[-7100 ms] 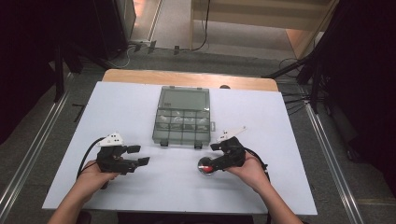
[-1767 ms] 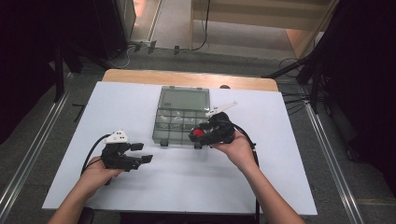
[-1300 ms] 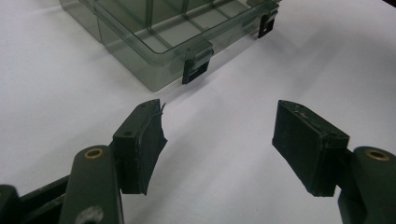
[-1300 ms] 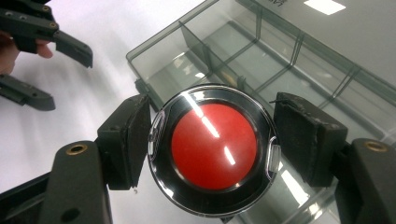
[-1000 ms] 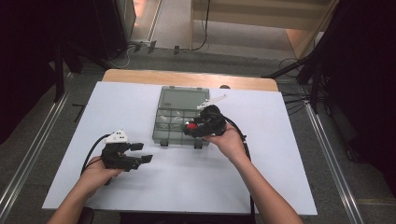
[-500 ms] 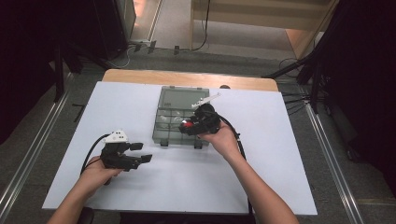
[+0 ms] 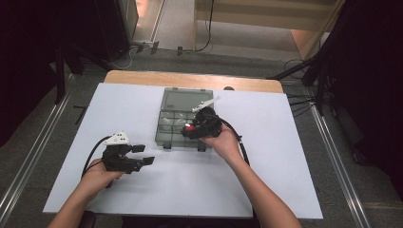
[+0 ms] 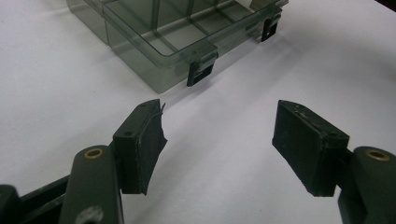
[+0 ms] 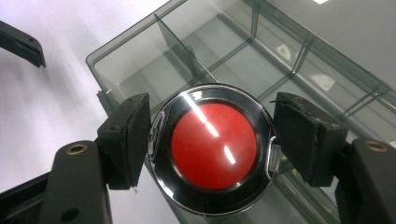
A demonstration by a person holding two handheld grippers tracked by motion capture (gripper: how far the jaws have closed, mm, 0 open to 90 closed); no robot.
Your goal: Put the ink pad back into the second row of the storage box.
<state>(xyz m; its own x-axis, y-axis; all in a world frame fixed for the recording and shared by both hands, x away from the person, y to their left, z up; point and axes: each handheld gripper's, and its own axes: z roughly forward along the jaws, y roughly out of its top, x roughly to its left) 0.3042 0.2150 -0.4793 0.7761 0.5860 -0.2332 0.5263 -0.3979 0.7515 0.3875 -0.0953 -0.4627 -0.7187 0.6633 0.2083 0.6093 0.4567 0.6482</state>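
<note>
A round disc with a red face and a shiny chrome rim sits between the pads of my right gripper, which is shut on it. In the high view the right gripper holds the disc just over the front compartments of the clear grey organiser box, whose lid lies open. The box's dividers show behind the disc. My left gripper rests on the white table to the left of the box, open. Nothing lies between its jaws, which face the box's front corner.
White sheet covers the table, with a wooden edge at the far side. Two black latches stick out from the box's front wall. Cables trail from both grippers. A dark floor and metal rails surround the table.
The right gripper has carried the disc from the table in front of the box up over its front compartments, edging a little left in the last second. The left gripper has stayed put.
</note>
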